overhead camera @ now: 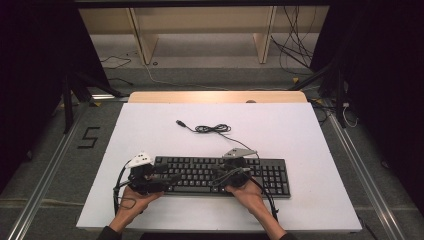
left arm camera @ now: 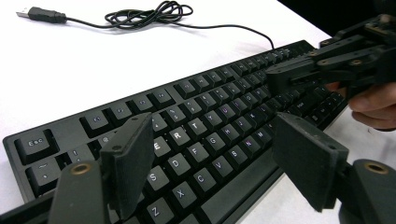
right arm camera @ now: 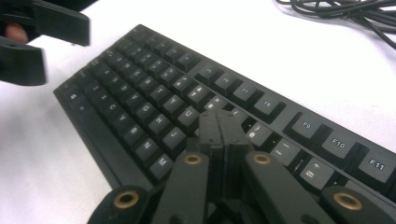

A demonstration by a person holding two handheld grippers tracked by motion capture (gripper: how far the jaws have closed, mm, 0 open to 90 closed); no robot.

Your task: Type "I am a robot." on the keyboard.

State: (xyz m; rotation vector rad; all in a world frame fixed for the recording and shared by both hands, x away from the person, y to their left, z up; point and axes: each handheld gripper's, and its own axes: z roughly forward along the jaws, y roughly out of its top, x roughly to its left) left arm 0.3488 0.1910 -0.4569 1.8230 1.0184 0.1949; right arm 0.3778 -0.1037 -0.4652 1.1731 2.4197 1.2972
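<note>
Keyboard (overhead camera: 220,175) and the two tools at the moment of key work. The keyboard lay flat on the white worktop (overhead camera: 280,135), its long axis running crosswise, from the left tool (overhead camera: 172,177) to the right tool (overhead camera: 220,172); both tools pointed inward along that axis, toward each other. The right tool (right arm camera: 223,128) had its jaws pressed together into a single blunt tip, holding nothing; the letter keys lay directly beneath and just ahead of that tip, in the middle of the board, and whether the tip touched a key cannot be told. The left tool (left arm camera: 210,154) stood with its jaws spread wide and empty above the board's left end, the keys lying below and ahead of it, between its jaws. By this showing the right tool was the nearer to a keystroke, which would call for a short push straight down. The keyboard's cable (overhead camera: 212,128) lay coiled beyond both tools, its plug (left arm camera: 39,15) loose on the worktop.
</note>
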